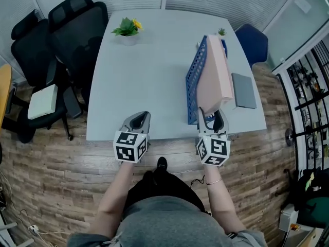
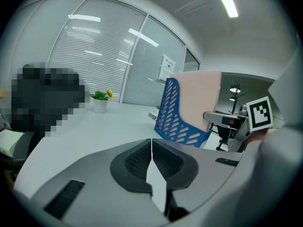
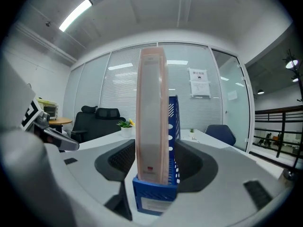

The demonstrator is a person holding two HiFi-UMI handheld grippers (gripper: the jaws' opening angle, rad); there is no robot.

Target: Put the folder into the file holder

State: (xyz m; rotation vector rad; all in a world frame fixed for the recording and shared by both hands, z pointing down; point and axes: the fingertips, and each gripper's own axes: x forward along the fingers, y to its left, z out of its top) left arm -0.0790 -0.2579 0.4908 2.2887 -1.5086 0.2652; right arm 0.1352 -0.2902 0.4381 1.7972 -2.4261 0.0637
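Head view: pink folder (image 1: 215,73) stands upright in the blue file holder (image 1: 193,84), on the right part of the grey worktop (image 1: 149,81). It sticks up above the holder's latticed side.

Right claw (image 1: 213,116) is at the near end of the holder, by the worktop's front edge. Right gripper view: jaws stand wide apart, one either side of the folder's spine and the holder's front, not clamped on them. Released, nothing gripped.

Left claw (image 1: 140,118) is over the worktop's front edge, well apart from the holder. Left gripper view: jaws closed tip to tip, nothing between them.

Also on the worktop:
- potted plant (image 1: 127,29) with a yellow flower, far side
- small plant (image 1: 221,32) at the holder's far end
- flat grey slab (image 1: 243,90) just right of the folder; can't tell if it's a notebook or a tablet

Black office chairs (image 1: 67,30) are left of the worktop, and a blue chair (image 1: 254,41) is at the far right corner. Wood-plank floor (image 1: 61,179).
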